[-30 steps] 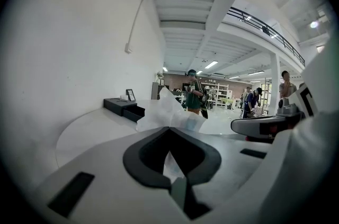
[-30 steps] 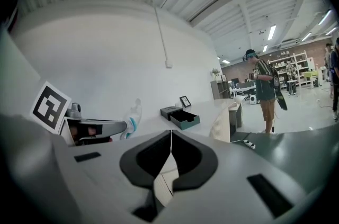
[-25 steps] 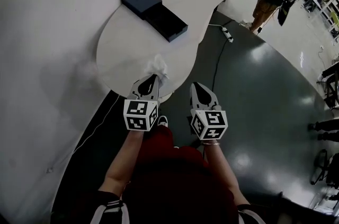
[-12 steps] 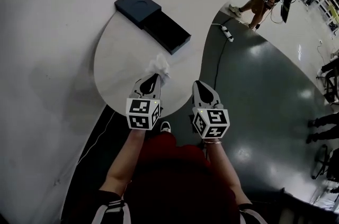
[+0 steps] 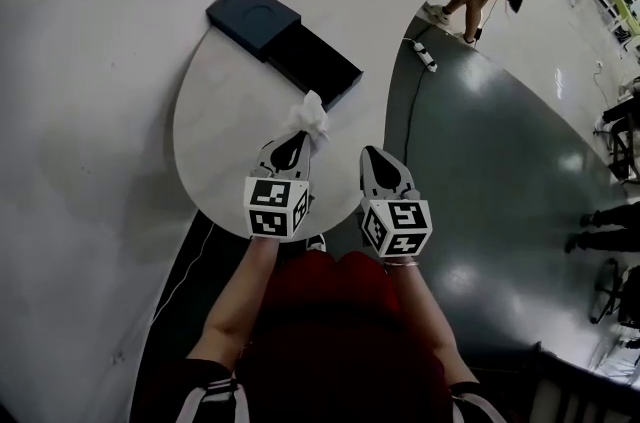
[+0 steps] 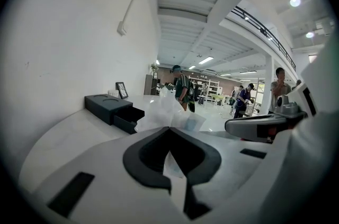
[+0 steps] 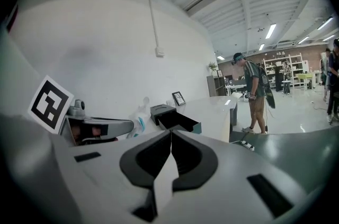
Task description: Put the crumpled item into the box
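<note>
The left gripper (image 5: 297,141) is clenched on the crumpled item (image 5: 310,116), a white wad that sprouts from its closed jaw tips and hangs above the table (image 5: 225,126). The right gripper (image 5: 377,161) rides alongside it over the table's near edge, jaws pressed together with nothing between them. Over the last second the wad has travelled up from the table's near rim toward the box (image 5: 252,13), and it now sits just beside the near corner of the pulled-out tray (image 5: 322,63). By my reading the carry is nearly done, and what remains is to bring the wad over the tray's opening and let go. The head view lays out this whole line from wad to tray, yet it is too steep to settle whether the wad is already over the tray or just short of it; probably short. The left gripper view adds what the head view cannot: a strip of the crumpled item (image 6: 165,112) runs down into the seam of the jaws, so the hold is real, and the box (image 6: 113,108) stands ahead to the left. The right gripper view shows the tray's dark hollow (image 7: 177,121) open and apparently empty, with the wad (image 7: 139,114) beside it.
</note>
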Demonstrator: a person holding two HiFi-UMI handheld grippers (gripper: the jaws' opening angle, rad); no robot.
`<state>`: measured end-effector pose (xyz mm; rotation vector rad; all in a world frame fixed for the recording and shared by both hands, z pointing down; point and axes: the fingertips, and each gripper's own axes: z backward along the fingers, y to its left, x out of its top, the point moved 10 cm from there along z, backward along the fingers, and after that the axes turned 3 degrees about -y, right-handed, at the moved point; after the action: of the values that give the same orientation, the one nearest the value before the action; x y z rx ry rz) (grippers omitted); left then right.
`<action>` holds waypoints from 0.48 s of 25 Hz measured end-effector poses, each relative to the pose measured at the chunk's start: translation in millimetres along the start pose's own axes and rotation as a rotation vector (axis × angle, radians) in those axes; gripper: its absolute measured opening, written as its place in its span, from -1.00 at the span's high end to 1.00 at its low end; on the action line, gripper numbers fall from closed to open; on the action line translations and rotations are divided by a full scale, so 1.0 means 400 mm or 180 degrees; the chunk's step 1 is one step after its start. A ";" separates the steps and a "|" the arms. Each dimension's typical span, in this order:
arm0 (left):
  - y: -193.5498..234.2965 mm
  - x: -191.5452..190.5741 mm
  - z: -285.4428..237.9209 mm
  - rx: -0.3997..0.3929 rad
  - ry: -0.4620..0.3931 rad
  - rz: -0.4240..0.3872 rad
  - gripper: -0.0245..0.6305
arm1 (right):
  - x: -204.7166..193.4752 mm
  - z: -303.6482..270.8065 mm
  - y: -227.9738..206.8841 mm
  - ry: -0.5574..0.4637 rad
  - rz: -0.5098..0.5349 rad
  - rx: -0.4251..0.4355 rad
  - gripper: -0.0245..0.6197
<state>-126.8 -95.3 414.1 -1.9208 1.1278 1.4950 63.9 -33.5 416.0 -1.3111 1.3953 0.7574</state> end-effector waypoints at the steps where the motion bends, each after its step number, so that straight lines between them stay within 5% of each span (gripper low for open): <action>1: 0.004 0.002 -0.009 -0.0009 0.0004 -0.0001 0.86 | 0.001 -0.005 -0.002 0.0011 0.0005 -0.0007 0.88; 12: 0.044 0.018 -0.104 0.0014 0.0099 -0.0039 0.86 | 0.018 -0.072 -0.040 0.0070 0.0057 0.0040 0.88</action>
<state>-116.9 -139.2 422.6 -1.9509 1.1298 1.4599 72.7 -65.8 420.0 -1.3023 1.4289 0.7471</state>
